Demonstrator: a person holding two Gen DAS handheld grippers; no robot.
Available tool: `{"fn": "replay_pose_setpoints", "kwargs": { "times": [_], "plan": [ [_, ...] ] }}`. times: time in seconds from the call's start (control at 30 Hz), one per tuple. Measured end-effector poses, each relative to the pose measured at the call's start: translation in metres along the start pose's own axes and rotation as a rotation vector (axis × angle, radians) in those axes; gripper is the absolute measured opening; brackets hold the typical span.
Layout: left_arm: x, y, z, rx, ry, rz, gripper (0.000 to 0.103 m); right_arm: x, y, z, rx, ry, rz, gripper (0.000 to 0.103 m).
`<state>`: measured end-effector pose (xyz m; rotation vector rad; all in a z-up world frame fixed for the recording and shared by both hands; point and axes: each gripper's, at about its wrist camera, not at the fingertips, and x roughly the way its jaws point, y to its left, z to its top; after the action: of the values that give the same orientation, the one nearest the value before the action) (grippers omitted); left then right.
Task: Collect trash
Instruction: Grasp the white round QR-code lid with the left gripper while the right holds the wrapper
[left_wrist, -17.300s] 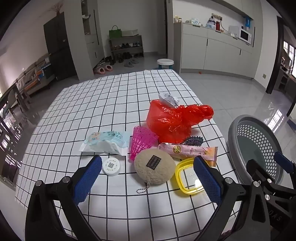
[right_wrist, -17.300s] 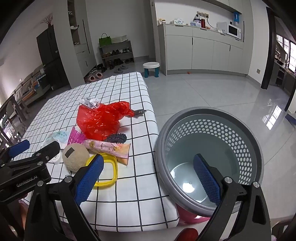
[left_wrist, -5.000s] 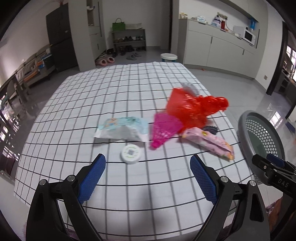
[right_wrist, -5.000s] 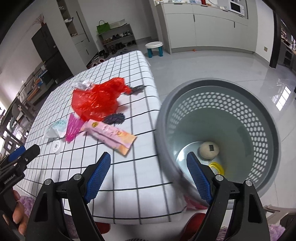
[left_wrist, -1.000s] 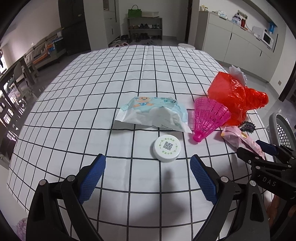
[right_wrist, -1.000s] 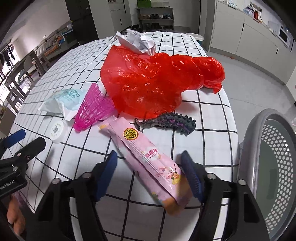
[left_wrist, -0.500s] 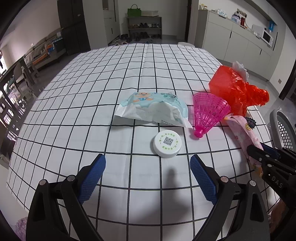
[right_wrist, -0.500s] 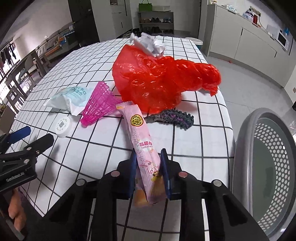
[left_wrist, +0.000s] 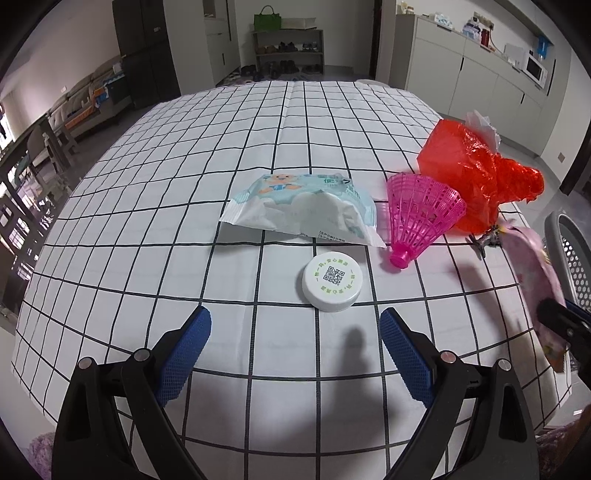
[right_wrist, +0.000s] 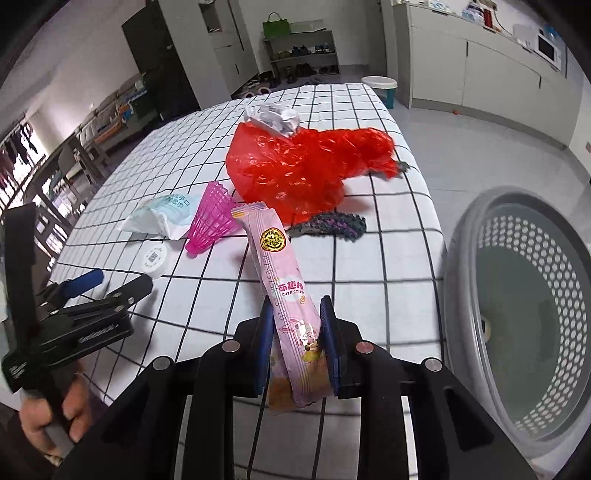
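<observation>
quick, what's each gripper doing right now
Left gripper: open, holding nothing.
Right gripper: shut on the pink snack packet.

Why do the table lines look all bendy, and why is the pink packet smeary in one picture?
Both wrist views bulge: the fisheye lens curves the checked tablecloth lines. In the left wrist view the pink snack packet is smeared at the edge; in the right wrist view it is sharp.

left wrist: steep down, near table (left_wrist: 258, 122) | right wrist: same table, perhaps nearer basket (right_wrist: 517, 314)
</observation>
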<state>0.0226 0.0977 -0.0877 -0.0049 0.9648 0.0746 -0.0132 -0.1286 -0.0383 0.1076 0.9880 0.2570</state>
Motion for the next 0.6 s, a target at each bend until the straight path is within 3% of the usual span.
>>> {"fn": "replay_pose_setpoints", "kwargs": {
  "times": [0.33, 0.53, 0.6],
  "plan": [
    [0.016, -0.006, 0.009, -0.004, 0.011, 0.021, 0.089, -0.019, -0.007, -0.008, 0.013, -0.018, 0.034, 0.024],
    [0.023, -0.014, 0.016, 0.016, 0.000, 0.035, 0.071, -0.019, -0.013, -0.009, 0.029, -0.001, 0.048, 0.024],
    [0.022, -0.015, 0.016, 0.012, -0.005, 0.019, 0.055, -0.020, -0.014, -0.010, 0.034, 0.002, 0.051, 0.024]
  ]
}}
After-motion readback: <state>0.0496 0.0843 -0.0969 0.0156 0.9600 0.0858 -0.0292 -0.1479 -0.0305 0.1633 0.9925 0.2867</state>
